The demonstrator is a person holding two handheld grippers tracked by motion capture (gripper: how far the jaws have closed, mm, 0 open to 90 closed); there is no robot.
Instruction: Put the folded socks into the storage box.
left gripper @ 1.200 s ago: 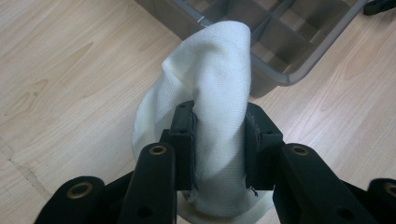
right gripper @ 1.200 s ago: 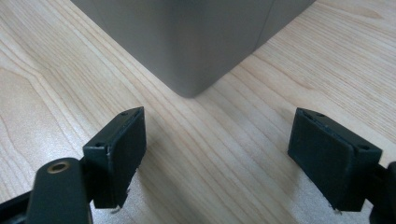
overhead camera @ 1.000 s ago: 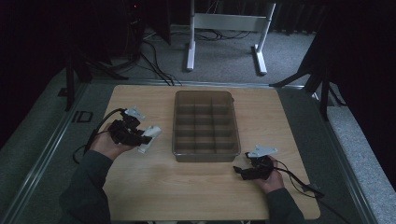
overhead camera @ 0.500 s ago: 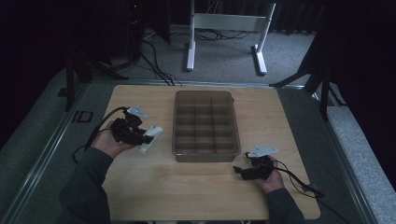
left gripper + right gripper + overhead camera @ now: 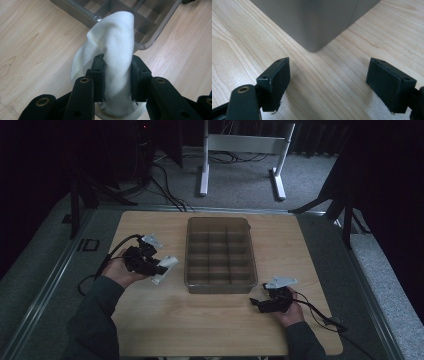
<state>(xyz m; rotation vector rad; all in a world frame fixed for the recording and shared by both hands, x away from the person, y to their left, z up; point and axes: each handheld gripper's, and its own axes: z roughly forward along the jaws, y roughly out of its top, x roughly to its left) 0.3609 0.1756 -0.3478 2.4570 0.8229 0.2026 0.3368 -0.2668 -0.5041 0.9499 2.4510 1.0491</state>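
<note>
one grey compartment tray sits at the middle of the desk, its cells in a grid three across; nothing shows in those in sight. one white cloth is clamped between the pads of the left tongs, just beside the tray's left wall and near its front corner. the right tongs gape wide with nothing between them, low over the desk by the tray's front right corner.
</note>
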